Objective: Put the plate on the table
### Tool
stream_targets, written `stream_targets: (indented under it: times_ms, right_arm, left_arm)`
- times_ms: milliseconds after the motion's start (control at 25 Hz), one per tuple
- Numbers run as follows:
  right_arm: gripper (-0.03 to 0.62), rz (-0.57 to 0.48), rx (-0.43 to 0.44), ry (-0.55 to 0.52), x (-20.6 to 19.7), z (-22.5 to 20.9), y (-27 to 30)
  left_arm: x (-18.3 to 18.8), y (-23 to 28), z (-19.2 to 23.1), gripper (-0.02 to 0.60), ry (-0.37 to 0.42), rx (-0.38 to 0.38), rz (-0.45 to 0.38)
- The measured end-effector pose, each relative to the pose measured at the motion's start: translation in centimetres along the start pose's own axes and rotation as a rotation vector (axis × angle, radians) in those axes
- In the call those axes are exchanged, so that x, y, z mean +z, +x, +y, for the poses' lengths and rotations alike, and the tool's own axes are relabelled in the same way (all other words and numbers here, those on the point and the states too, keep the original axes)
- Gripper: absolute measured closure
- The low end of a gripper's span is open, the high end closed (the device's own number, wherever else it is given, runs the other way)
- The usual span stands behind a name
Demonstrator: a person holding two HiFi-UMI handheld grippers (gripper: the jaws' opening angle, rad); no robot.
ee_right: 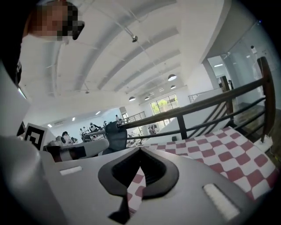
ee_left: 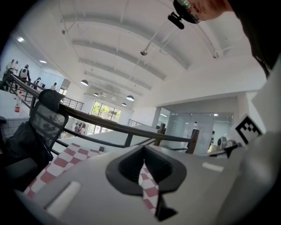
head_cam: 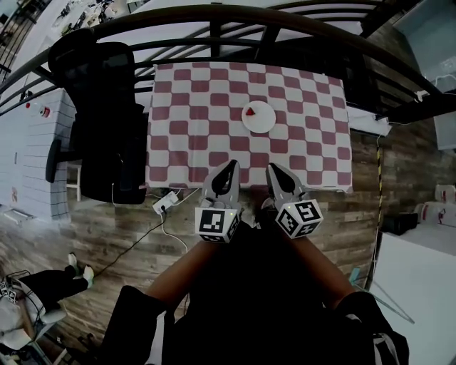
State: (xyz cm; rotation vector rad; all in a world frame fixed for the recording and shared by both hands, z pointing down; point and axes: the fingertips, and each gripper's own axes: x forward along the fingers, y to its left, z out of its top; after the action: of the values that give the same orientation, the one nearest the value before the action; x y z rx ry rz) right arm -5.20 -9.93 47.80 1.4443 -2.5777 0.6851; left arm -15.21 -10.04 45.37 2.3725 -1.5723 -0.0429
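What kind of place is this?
Probably a mezzanine in a large office hall: a table under a red-and-white checked cloth by a black metal railing, a black mesh office chair, a white vaulted ceiling.

The round white plate lies flat on the red-and-white checked table, a red item on it.

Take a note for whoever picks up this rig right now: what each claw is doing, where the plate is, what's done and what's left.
Left claw: shut, empty, held over the near edge of the checkered table.
Right claw: shut, empty, right beside the left one.
Plate: white, lying flat about mid-table with a small red piece on it. Neither claw touches it.
Done: the plate is on the table.
Left: nothing visible for this task; both claws are clear of the plate.
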Motion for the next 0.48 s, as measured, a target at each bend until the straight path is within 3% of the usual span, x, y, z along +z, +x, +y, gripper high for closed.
stream_targets:
  times_ms: [200,480]
  right_arm:
    - [0.595,-0.110,-0.013,-0.136,3.0,0.0,-3.5]
    - [0.595,-0.081,0.009,-0.120,4.1,-3.9,-9.6]
  left_arm:
    - [0.1,0.2,-3.5,0.572,0.039,0.033,-0.009]
    - [-0.2,1.5,-13.6,0.572,0.071,0.018,-0.026]
